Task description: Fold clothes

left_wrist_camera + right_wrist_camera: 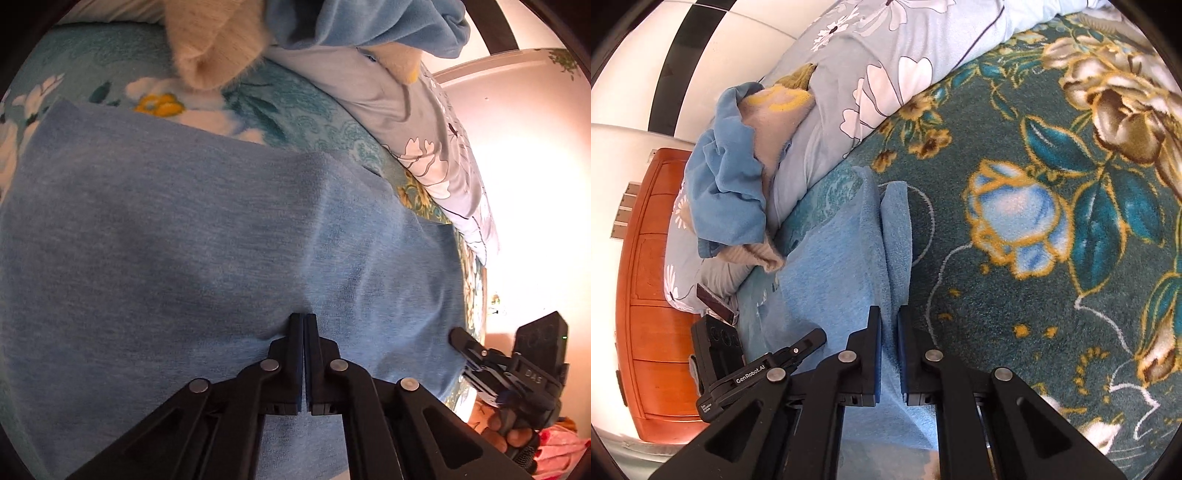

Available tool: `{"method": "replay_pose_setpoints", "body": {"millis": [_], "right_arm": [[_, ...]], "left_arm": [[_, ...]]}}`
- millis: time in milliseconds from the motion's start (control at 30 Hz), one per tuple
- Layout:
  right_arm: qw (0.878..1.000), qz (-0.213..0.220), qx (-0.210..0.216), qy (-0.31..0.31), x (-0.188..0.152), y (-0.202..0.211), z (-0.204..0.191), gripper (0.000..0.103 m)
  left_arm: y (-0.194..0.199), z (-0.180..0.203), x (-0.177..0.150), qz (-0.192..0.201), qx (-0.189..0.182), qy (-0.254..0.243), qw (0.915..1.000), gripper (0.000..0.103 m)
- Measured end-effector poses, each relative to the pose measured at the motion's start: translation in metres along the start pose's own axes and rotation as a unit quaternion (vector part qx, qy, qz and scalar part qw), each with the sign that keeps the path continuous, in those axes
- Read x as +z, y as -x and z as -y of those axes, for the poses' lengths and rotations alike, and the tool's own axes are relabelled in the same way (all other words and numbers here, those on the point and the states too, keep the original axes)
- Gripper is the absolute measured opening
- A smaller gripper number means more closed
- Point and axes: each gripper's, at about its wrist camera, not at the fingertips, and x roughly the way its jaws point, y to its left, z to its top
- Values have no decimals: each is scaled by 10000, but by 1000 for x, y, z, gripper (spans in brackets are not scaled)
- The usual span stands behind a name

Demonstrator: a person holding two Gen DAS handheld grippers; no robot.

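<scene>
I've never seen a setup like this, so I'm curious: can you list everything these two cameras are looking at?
Blue garment: one, light blue, spread on the bed, both grippers at its near edge.
Floral blanket: one, teal with gold and blue flowers, under the garment.
Duvet: one, pale grey-blue with white flowers, bunched along the blanket's far side.
Clothes pile: one heap, blue and beige, on the duvet.
Wooden drawers: one, orange-brown, beside the bed.
Left gripper: black, shut on the blue garment.
Right gripper: black, shut on the blue garment's folded edge.
Hand: holding the right gripper.
</scene>
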Motion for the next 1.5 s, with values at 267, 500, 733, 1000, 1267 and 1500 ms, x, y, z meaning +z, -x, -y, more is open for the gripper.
{"method": "replay_pose_setpoints", "body": {"millis": [267,500,733,1000,1267,1500], "right_arm": [[9982,-24,-294,525,-6,15,-56,7],[9926,-160,-249,1181,-25,0,-131,7],[9856,-529,-232,1586,-58,-52,-188,7],[9810,-993,-490,1593,-98,-126,-212,7],[9696,-1279,-874,1892,-113,-158,-223,12],[9637,-1365,-118,2292,-109,-134,-233,16]], "left_arm": [[68,-6,-3,354,-202,0,9992,1],[161,-39,3,1094,-427,308,9926,2],[222,-77,-2,1460,-492,640,9860,5],[234,-118,-15,1363,-496,1056,9838,10],[223,-128,-26,1098,-530,1129,9861,26],[201,-117,-36,737,-439,956,9917,31]]}}
